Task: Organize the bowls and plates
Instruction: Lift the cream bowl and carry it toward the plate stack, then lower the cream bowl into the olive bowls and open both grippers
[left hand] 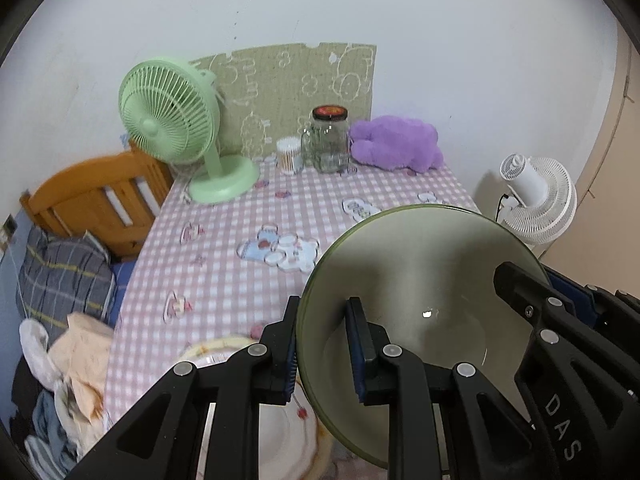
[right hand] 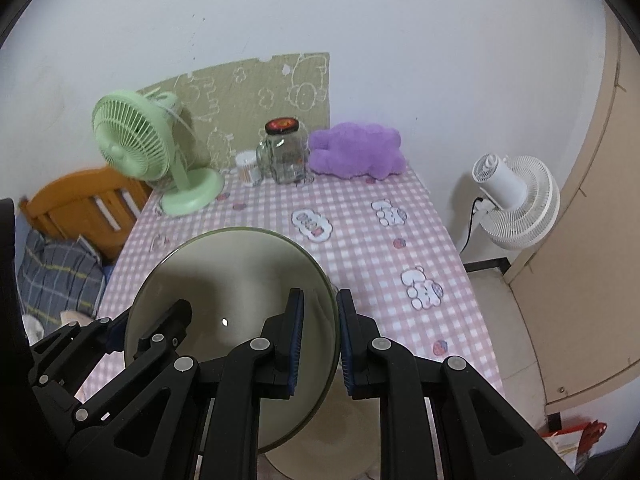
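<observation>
A wide olive-green bowl [left hand: 424,280] hangs tilted above the pink checked tablecloth [left hand: 224,264], held from both sides. My left gripper [left hand: 324,312] is shut on its left rim, one pad inside and one outside. My right gripper [right hand: 320,300] is shut on the right rim of the same bowl [right hand: 232,280]. Each gripper shows in the other's view: the right gripper [left hand: 516,280] across the bowl, and the left gripper [right hand: 168,320] likewise. Below the bowl lies a white plate [left hand: 280,432] with a yellow patterned edge. In the right wrist view a beige dish [right hand: 348,432] sits under the bowl, mostly hidden.
At the back of the table stand a green desk fan [left hand: 172,120], a cotton-swab tub [left hand: 289,156], a glass jar [left hand: 326,140] and a purple plush toy [left hand: 396,144]. A white floor fan [right hand: 516,204] stands right of the table, a wooden headboard [left hand: 96,196] and bedding left.
</observation>
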Tool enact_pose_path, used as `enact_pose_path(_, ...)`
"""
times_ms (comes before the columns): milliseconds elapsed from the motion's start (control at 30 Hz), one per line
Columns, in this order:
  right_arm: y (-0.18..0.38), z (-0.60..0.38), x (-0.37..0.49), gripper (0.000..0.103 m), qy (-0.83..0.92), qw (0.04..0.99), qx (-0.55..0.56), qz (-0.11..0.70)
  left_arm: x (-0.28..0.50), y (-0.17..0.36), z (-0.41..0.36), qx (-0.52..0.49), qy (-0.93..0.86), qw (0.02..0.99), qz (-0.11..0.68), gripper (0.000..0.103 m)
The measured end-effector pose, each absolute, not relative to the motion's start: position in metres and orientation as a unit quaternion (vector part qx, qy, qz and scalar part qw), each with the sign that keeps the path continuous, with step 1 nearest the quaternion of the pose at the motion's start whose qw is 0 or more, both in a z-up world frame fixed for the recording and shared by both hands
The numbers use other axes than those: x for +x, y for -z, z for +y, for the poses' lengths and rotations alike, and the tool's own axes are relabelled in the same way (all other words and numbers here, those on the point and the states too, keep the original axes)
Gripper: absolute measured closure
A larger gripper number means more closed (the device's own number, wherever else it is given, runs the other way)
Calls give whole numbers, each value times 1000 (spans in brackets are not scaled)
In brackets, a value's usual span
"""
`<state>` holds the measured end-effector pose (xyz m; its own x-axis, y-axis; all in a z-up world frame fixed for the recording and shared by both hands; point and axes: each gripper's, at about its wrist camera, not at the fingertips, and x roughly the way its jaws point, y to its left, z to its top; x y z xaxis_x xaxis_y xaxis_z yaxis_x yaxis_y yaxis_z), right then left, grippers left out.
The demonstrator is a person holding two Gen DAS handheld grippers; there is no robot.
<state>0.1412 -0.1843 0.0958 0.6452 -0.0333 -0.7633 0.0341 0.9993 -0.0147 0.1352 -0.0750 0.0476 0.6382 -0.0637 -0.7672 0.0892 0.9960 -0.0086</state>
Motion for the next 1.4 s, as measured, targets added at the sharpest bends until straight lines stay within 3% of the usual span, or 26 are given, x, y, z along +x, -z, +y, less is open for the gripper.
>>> enact_pose_path(600, -42, -220, 109, 83, -51, 875, -46, 479, 86, 7, -104, -22, -15, 883, 469, 84)
enact_pose_path(1400, 6, -215, 120, 83, -25, 840, -73, 537, 101, 58, -104, -27, 8, 849, 528, 83)
